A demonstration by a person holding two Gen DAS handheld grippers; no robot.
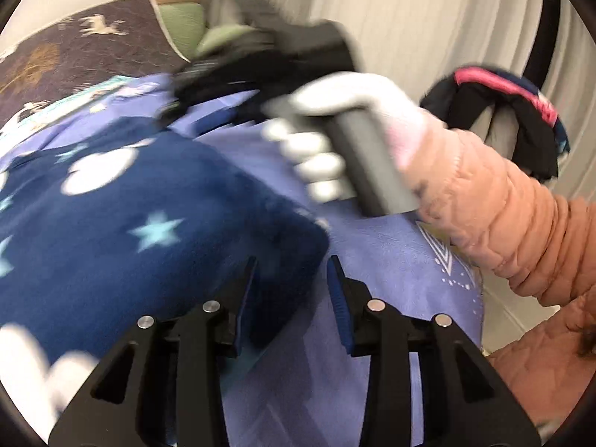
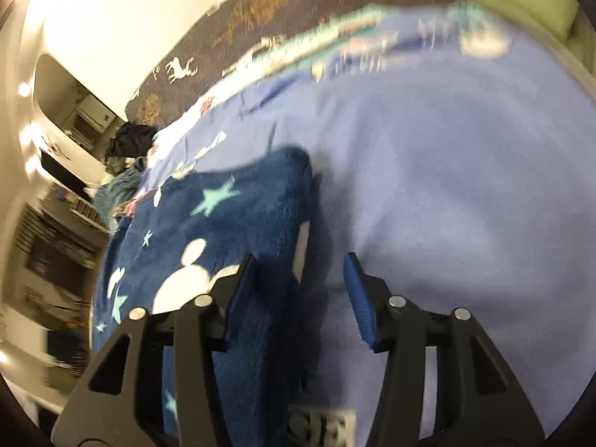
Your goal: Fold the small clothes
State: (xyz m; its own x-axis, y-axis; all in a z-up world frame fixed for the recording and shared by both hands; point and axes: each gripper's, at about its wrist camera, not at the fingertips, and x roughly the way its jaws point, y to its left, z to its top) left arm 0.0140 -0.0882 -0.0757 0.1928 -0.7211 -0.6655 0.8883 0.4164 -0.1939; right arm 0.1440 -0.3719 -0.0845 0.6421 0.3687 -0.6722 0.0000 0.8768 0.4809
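A dark blue fleece garment (image 1: 123,223) with white shapes and pale stars lies on a lilac bedsheet (image 1: 391,260). My left gripper (image 1: 292,264) is open just above the garment's right edge, nothing between its pads. My right gripper (image 2: 300,260) is open over the same garment (image 2: 231,238), its left finger above the fleece and its right finger above the sheet (image 2: 447,186). In the left wrist view the right gripper's body (image 1: 283,48) shows blurred, held by a white-gloved hand (image 1: 335,141) in a peach sleeve.
A dark patterned quilt (image 1: 74,52) and green pillows (image 1: 182,26) lie at the head of the bed. Black and pink clothes (image 1: 521,119) hang on a rail by the curtain. A dark clothes heap (image 2: 132,141) sits at the bed's far edge, with shelves beyond.
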